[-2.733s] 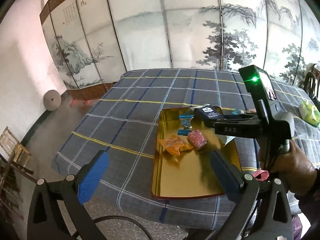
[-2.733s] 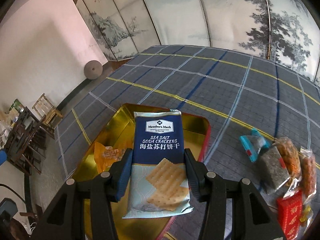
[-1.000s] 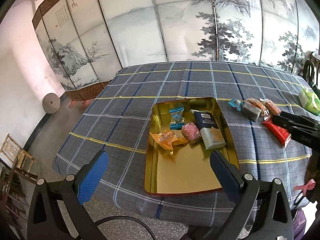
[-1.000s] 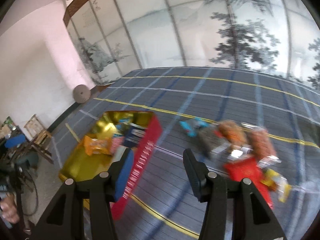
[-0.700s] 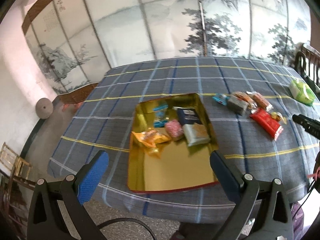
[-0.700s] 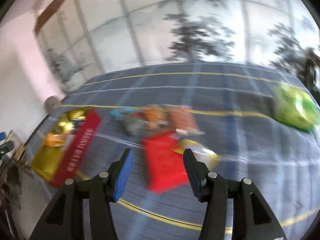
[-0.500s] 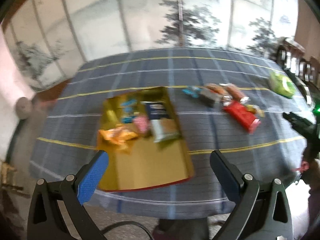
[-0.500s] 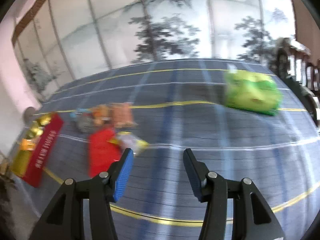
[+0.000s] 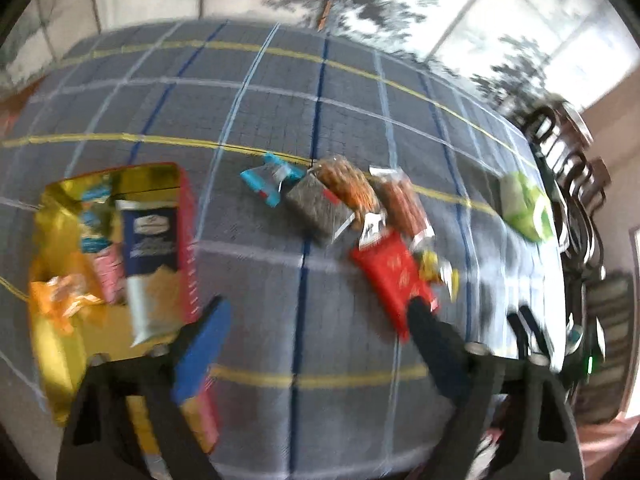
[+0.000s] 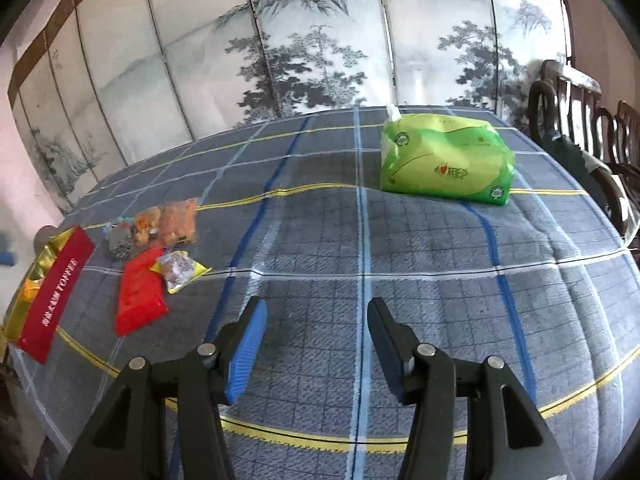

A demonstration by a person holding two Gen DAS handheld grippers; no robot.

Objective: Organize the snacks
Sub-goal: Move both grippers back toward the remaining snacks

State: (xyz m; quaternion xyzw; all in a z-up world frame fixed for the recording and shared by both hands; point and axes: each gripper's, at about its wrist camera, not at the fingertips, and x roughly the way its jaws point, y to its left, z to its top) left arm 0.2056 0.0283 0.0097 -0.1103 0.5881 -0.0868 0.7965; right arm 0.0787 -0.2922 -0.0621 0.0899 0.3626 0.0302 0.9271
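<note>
A gold tray with red sides lies on the plaid cloth at the left and holds a blue cracker pack, an orange packet and a pink packet. Loose snacks lie right of it: a red packet, a grey packet, two orange-brown packets and a teal packet. My left gripper is open and empty above the cloth, near the red packet. My right gripper is open and empty over bare cloth. The tray and the red packet lie to its left.
A green tissue pack sits on the far right of the table; it also shows in the left wrist view. Dark wooden chairs stand along the right edge. A painted folding screen stands behind the table.
The right gripper has let go of the cracker pack in the tray and swung right over bare cloth. The left gripper has moved right and closer, toward the loose snacks.
</note>
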